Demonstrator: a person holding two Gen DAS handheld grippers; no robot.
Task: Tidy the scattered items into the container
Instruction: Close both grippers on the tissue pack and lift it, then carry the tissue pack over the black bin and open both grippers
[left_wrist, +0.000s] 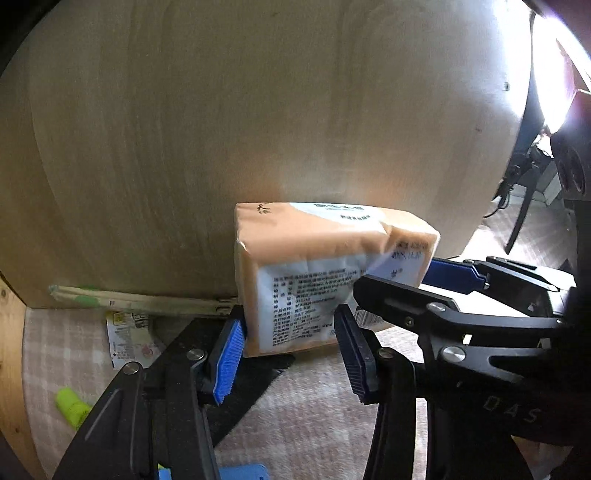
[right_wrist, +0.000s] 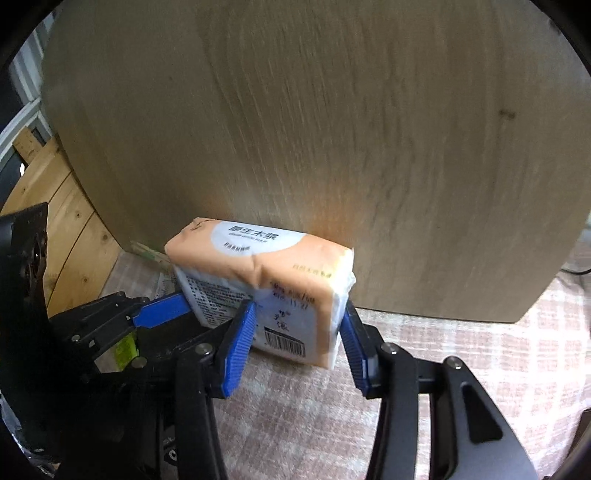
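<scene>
Two grippers: both are meeting at one tissue pack (left_wrist: 325, 273), low in the centre of each frame.
Tissue pack: orange and white, printed label and barcode; it is sitting at the foot of a large pale wooden panel (left_wrist: 258, 129) and over a pink checked cloth (left_wrist: 325, 413).
Left gripper (left_wrist: 291, 354): its blue-padded jaws are spread on either side of the pack's near end; whether the pads are pressing it, I cannot tell.
Right gripper (right_wrist: 295, 343): its jaws are clasping the pack's barcode end, one blue pad on each side face.
Lower left, left wrist view: a paper-wrapped pair of chopsticks (left_wrist: 140, 301) is lying along the panel's foot, a printed sachet (left_wrist: 129, 339) just below it, a yellow-green marker (left_wrist: 72, 406) near the frame edge.
Left edge: pine boards (right_wrist: 70, 236) are standing beside the panel.
</scene>
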